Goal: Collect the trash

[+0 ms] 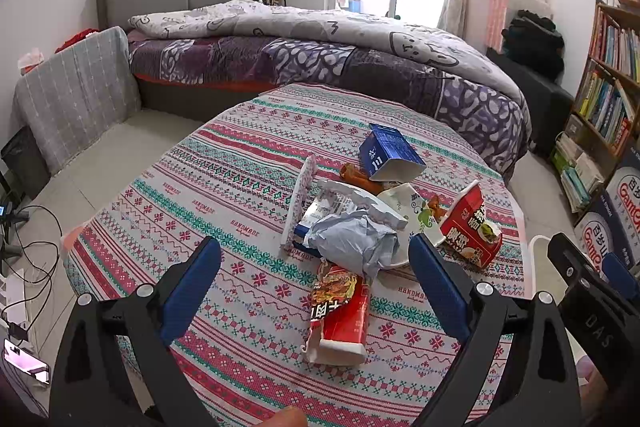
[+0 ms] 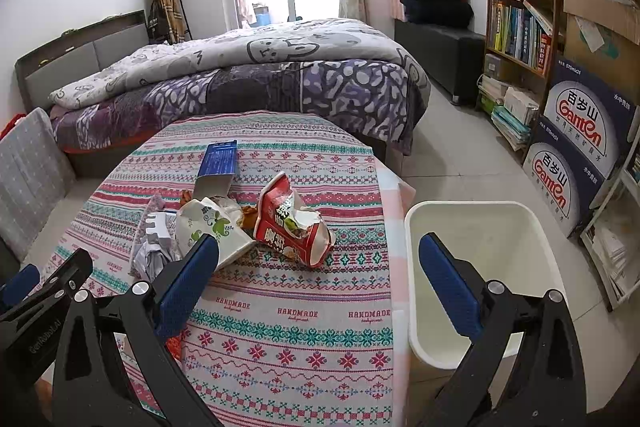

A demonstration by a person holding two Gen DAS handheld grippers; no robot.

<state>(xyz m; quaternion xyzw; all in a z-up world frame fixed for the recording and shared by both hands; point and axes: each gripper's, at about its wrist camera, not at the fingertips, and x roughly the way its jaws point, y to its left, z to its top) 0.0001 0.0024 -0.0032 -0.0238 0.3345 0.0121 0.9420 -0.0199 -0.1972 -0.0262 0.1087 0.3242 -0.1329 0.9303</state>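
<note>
Red wrapper [image 1: 340, 315] lies between the spread, empty left fingers [image 1: 192, 291], long axis pointing away; right fingers [image 2: 188, 283] spread too, nearer bin [image 2: 476, 267].

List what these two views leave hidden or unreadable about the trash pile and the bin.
- White bin: its bottom is cut off by the right gripper in the right wrist view; in the left wrist view only a rim sliver shows.
- Orange wrapper: mostly covered by the blue carton.
- Items under the crumpled grey bag: hidden in both views.
- Left gripper: open, holding nothing.
</note>
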